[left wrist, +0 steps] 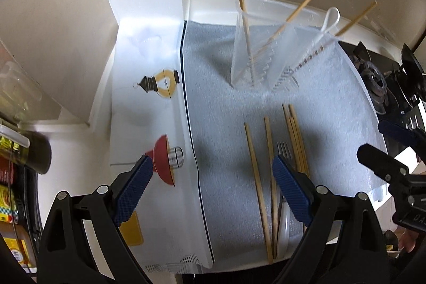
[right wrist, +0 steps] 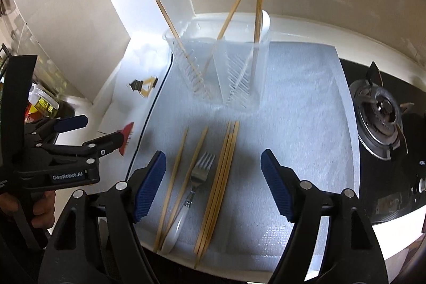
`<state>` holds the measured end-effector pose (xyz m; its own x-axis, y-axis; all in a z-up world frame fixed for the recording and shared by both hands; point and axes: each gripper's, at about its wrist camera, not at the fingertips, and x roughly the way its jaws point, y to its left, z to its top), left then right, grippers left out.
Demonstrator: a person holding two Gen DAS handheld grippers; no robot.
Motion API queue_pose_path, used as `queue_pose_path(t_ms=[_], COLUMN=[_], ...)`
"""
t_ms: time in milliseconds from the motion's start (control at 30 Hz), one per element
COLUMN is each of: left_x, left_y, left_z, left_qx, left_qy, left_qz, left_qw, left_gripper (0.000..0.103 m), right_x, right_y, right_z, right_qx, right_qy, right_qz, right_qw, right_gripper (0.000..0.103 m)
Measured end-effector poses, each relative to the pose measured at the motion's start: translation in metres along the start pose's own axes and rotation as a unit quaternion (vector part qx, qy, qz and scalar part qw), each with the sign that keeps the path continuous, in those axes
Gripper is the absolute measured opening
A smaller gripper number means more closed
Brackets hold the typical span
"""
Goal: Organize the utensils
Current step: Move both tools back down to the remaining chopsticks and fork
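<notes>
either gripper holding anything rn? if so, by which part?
Nothing held. Left gripper and right gripper are both open above the fork and loose chopsticks.

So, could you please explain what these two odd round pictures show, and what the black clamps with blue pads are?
No robot arm is involved: a person holds a two-finger gripper in each hand, and each gripper carries a fisheye camera looking along its fingers, hence the round, bent pictures. One picture is from the left gripper, the other from the right gripper. Each view also catches the other gripper at its edge.

Both point down at a pale mat on a counter, beside a gas burner. On the mat lie loose wooden chopsticks and a fork with a pale handle. Behind them stands a clear utensil holder with a few chopsticks and a white utensil in it.

Both grippers are open and hold nothing.
</notes>
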<state>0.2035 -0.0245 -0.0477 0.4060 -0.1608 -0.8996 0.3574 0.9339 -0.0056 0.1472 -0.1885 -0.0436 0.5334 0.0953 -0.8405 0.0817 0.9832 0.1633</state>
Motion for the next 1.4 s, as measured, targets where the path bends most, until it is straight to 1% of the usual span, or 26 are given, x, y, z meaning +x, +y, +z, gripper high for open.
queue_pose_path(t_ms=[133,467,567,667,700,733,767,833,867,933,1033,1267,1367,1400], left_x=[0.003,0.001,0.007,0.019,0.023,0.028,0.031,0.038,0.041,0.044,0.047,0.051,0.052,0.053], left_y=[-0.001,-0.001,-0.001,0.001,0.001,0.001,0.001,0.0,0.0,-0.001,-0.004,-0.007,-0.007,-0.007], left_z=[-0.004,-0.006,-0.006,-0.006,-0.006,-0.006,-0.006,-0.006,-0.007,-0.007,-0.007,-0.004,-0.004,-0.003], left_qx=[-0.001,-0.001,-0.004,-0.013,-0.014,-0.016,-0.017,-0.021,-0.023,-0.025,-0.019,-0.016,-0.017,-0.017], left_qy=[0.008,0.009,0.018,0.035,0.04,0.045,0.048,0.057,0.062,0.066,0.07,0.075,0.077,0.078], left_qz=[-0.001,0.002,0.001,-0.01,-0.011,-0.012,-0.011,-0.011,-0.012,-0.012,-0.01,-0.005,-0.003,-0.003], left_qw=[1.0,1.0,0.9998,0.9993,0.9991,0.9988,0.9986,0.9981,0.9978,0.9974,0.9973,0.997,0.9969,0.9968], left_gripper=[0.089,0.089,0.089,0.089,0.089,0.089,0.089,0.089,0.089,0.089,0.089,0.089,0.089,0.089], right_x=[0.0,0.004,0.016,0.034,0.045,0.052,0.061,0.077,0.084,0.102,0.119,0.138,0.14,0.141], right_y=[-0.001,0.002,-0.004,-0.013,-0.018,-0.021,-0.024,-0.029,-0.031,-0.035,-0.036,-0.028,-0.021,-0.018], right_z=[-0.001,0.0,0.001,-0.001,-0.002,-0.002,-0.003,-0.003,-0.004,-0.004,-0.005,-0.004,-0.004,-0.005], right_qx=[0.002,-0.001,0.004,0.012,0.019,0.024,0.028,0.036,0.04,0.048,0.05,0.03,0.004,-0.007], right_qy=[0.003,0.009,0.021,0.04,0.049,0.056,0.064,0.078,0.084,0.103,0.118,0.129,0.119,0.116], right_qz=[0.0,0.004,0.002,-0.002,-0.001,-0.002,0.002,0.008,0.01,0.014,0.021,0.008,-0.009,-0.016], right_qw=[1.0,1.0,1.0,0.999,0.999,0.998,0.998,0.996,0.996,0.993,0.992,0.991,0.993,0.993], right_gripper=[0.073,0.073,0.073,0.072,0.069,0.062,0.058,0.04,0.036,0.019,0.012,0.012,0.012,0.014])
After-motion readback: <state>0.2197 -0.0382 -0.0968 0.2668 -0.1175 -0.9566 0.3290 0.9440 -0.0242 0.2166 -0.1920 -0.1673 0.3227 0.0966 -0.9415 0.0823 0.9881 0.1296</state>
